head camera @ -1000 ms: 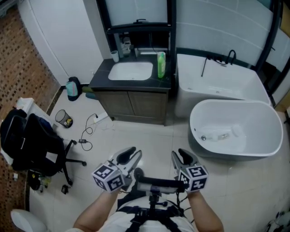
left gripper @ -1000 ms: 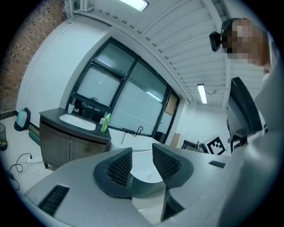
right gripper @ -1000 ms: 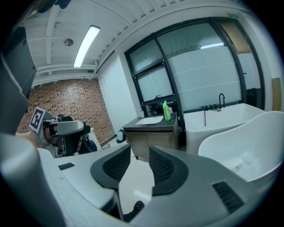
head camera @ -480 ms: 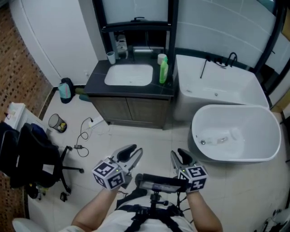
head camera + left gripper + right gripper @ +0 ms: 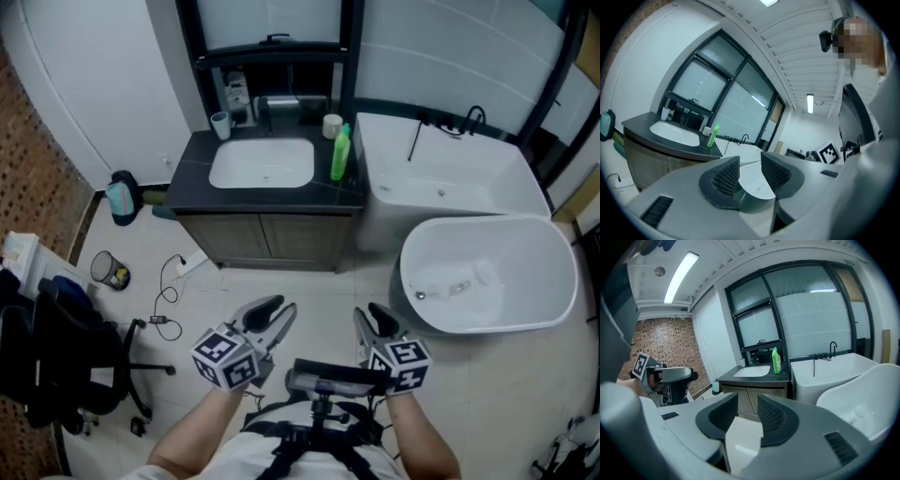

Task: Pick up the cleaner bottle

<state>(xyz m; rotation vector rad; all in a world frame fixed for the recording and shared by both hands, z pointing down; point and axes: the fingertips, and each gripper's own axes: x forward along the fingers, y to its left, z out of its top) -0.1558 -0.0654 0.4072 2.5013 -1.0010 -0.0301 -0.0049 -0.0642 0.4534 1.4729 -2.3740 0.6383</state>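
A green cleaner bottle (image 5: 339, 154) stands upright on the dark vanity counter (image 5: 192, 169), just right of the white sink basin (image 5: 262, 164). It also shows in the left gripper view as a small green bottle (image 5: 712, 135) and in the right gripper view as the bottle (image 5: 776, 361). My left gripper (image 5: 269, 317) and right gripper (image 5: 373, 323) are held side by side over the floor, well short of the vanity. Both stand open with nothing between the jaws.
A white oval bathtub (image 5: 487, 272) sits at the right, with a white ledge and black tap (image 5: 478, 118) behind it. A cup (image 5: 220, 124) and a jar (image 5: 332, 125) stand on the counter. A black office chair (image 5: 56, 361), a bin (image 5: 111, 272) and a cable (image 5: 169, 291) lie at the left.
Both grippers and the view have advanced toward the vanity; the counter and bottle sit lower and nearer in the head view. The jaws have not changed.
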